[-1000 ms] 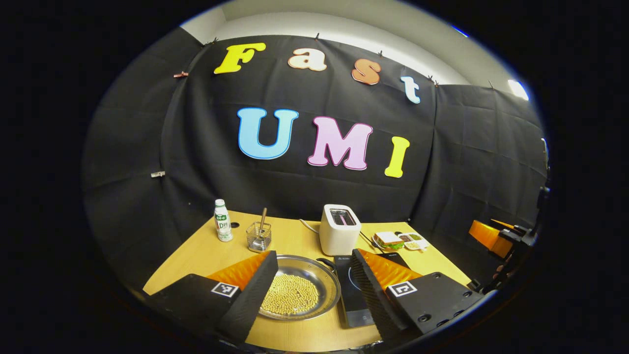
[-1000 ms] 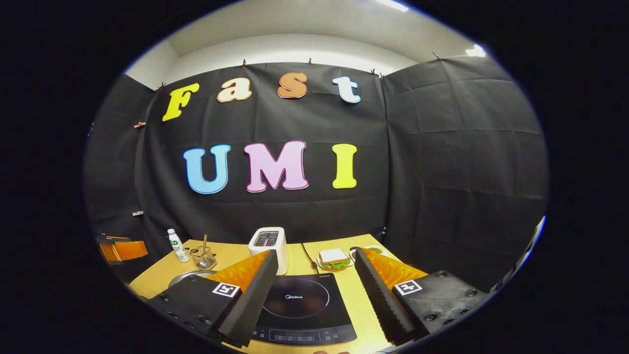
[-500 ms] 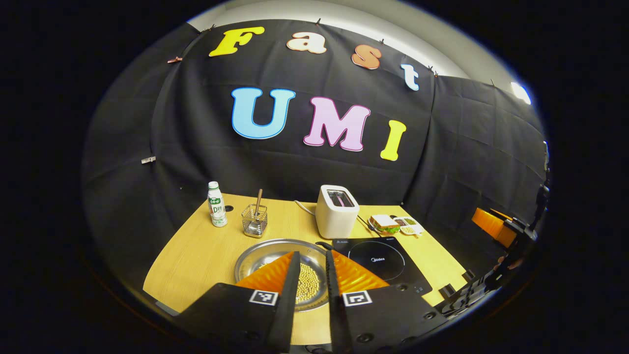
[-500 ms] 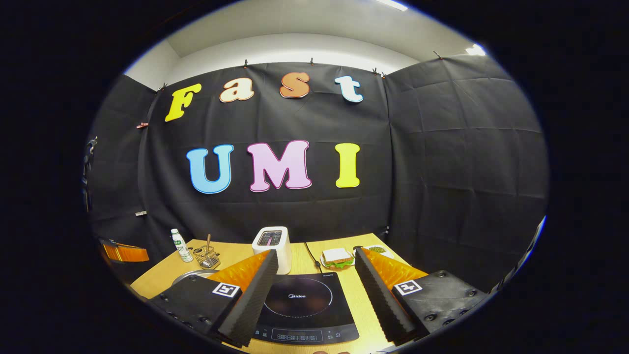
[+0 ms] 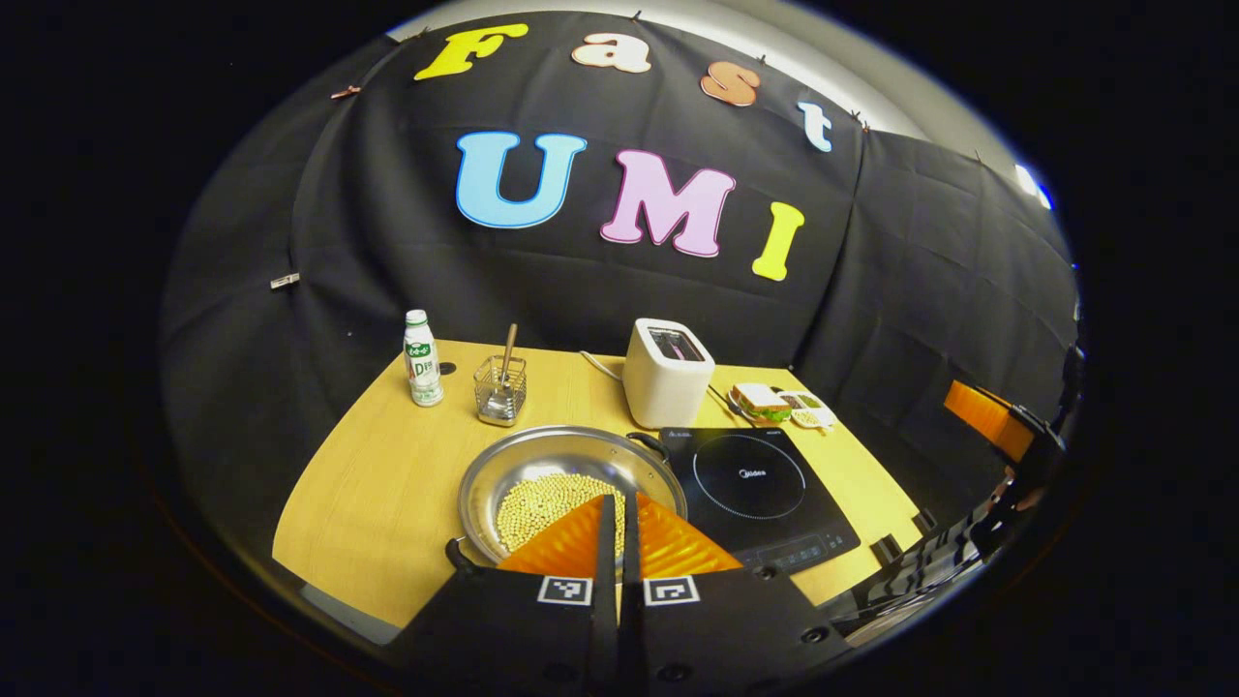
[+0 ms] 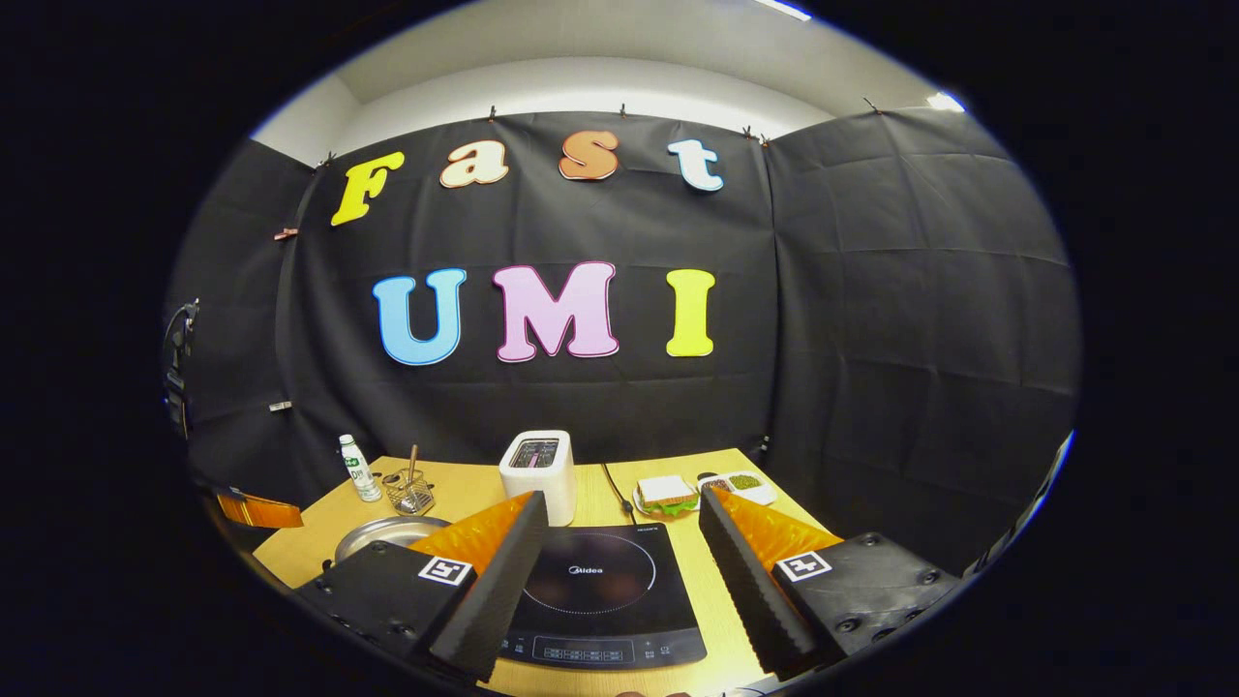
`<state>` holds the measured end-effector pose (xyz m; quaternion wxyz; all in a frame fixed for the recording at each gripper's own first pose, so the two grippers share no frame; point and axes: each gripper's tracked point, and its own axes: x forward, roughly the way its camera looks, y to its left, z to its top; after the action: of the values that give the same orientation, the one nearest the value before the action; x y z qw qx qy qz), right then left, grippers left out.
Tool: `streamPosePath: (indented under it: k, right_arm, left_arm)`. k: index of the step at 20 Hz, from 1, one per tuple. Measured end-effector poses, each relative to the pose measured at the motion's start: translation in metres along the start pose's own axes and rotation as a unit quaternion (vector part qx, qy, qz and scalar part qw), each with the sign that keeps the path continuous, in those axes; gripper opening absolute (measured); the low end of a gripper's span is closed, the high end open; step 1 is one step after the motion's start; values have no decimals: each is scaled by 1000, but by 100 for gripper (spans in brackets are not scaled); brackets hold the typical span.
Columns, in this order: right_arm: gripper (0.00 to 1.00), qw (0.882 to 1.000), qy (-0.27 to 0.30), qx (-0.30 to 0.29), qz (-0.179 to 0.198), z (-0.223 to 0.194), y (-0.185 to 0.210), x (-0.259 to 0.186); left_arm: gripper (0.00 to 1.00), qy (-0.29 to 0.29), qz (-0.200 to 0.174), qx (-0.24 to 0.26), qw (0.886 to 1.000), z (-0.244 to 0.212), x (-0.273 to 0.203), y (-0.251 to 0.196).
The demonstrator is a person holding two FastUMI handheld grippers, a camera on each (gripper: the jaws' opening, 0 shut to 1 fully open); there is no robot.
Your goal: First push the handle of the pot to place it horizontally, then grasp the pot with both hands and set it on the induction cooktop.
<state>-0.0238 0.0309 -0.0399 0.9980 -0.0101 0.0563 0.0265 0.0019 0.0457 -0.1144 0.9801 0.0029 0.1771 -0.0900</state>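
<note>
A shallow steel pot filled with yellow beans sits on the wooden table, left of the black induction cooktop. One small loop handle shows at its far right rim, another at its near left rim. My left gripper hangs above the pot's near edge, its fingers pressed together with nothing between them. In the right gripper view, my right gripper stands open above the cooktop, with the pot's rim off to the left.
A white toaster stands behind the cooktop. A bottle and a wire cup with a spoon sit at the back left. A sandwich plate and a small dish lie at the back right.
My left gripper has shut from wide open and drawn back and up, so more of the table shows. The right gripper has barely shifted and stays open.
</note>
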Motion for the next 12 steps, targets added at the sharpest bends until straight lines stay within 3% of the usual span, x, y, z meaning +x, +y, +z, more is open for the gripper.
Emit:
streamPosePath:
  k: [5, 12]
  right_arm:
    - [98, 1000, 3, -8, 4, -3, 6, 2]
    - [98, 999, 28, -25, 6, -17, 10, 9]
  left_arm:
    - [5, 66, 13, 12, 998, -60, 13, 29]
    - [5, 140, 18, -9, 990, -126, 24, 55]
